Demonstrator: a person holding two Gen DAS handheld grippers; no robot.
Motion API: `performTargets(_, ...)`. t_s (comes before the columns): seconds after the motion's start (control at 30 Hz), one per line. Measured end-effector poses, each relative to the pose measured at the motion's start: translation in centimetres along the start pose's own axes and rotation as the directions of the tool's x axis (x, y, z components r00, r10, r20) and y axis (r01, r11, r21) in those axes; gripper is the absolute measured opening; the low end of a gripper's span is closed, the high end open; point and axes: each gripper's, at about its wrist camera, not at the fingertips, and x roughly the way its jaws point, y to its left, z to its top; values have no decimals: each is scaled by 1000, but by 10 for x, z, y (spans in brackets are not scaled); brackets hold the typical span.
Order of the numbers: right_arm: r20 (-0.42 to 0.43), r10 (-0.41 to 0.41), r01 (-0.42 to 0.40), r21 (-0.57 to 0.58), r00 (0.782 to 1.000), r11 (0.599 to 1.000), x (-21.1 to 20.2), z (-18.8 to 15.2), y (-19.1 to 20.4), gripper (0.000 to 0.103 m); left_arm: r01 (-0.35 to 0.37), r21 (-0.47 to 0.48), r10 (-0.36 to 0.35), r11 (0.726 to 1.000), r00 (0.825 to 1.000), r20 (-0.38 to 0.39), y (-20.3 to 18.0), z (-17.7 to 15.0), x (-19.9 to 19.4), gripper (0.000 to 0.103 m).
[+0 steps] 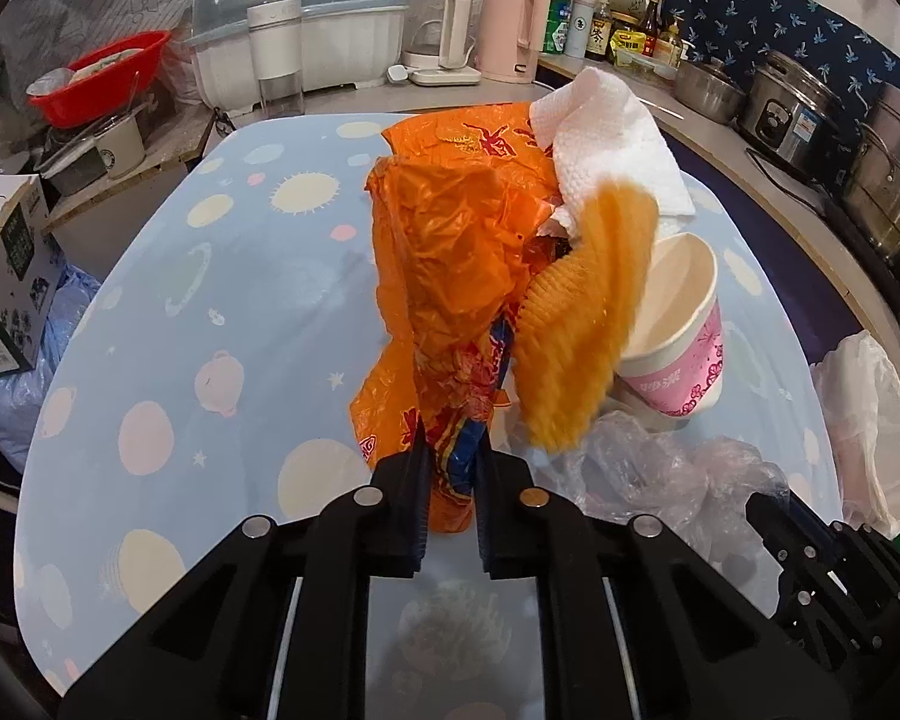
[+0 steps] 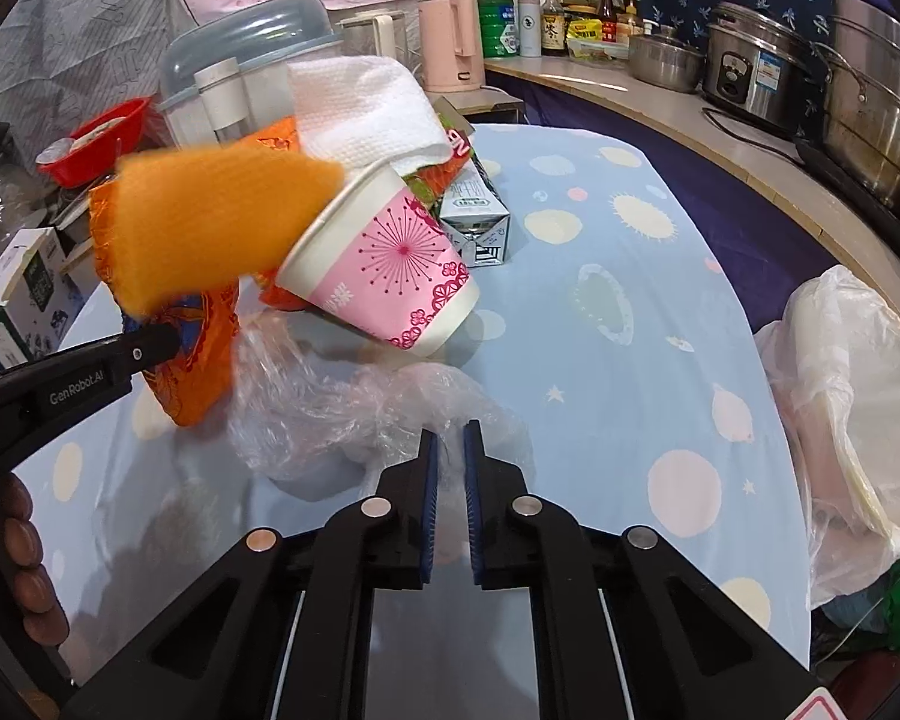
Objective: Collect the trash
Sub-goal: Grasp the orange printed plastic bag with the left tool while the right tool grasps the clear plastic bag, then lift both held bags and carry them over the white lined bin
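My left gripper [image 1: 450,456] is shut on the lower end of a crumpled orange plastic bag [image 1: 444,252], which stands up over the table. On the bag's right side rest a white paper towel [image 1: 606,138], a blurred orange ribbed cloth [image 1: 582,324] and a tilted pink paper cup [image 1: 678,336]. My right gripper [image 2: 448,450] is shut on a sheet of clear plastic film [image 2: 354,414] lying in front of the cup [image 2: 390,264]. In the right wrist view the left gripper [image 2: 162,342] holds the orange bag [image 2: 198,360] at the left. A small carton [image 2: 480,216] stands behind the cup.
The table [image 1: 210,300] has a blue cloth with planet prints. A white plastic bag [image 2: 846,408] hangs at its right edge. Kettles, bottles and steel pots [image 2: 756,78] line the counter behind. A red basin [image 1: 102,78] and boxes sit at the left.
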Motion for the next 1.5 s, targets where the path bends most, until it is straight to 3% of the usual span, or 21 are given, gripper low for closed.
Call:
performTargets(0.43, 153, -17, 11, 43, 988, 999, -83, -6, -20, 5, 21, 70, -27, 997, 996, 81, -20, -25, -76, 11)
performTargets(0.83, 308, -107, 56, 169, 945, 984, -162, -8, -81, 4, 91, 175, -126, 980, 973, 194, -70, -30, -143, 12)
performTargets(1.1, 363, -212, 115, 271, 907, 956, -197, -12, -139, 4, 182, 267, -239, 946, 950, 201, -122, -29, -165, 12)
performTargets(1.3, 371, -309, 185, 333, 876, 924, -210, -11, -185, 4, 247, 335, -312, 909, 937, 158, -170, -23, -162, 12)
performTargets(1.5, 328, -361, 217, 401, 873, 890, -203, -10, -237, 4, 335, 389, -389, 858, 918, 69, -222, -15, -146, 12)
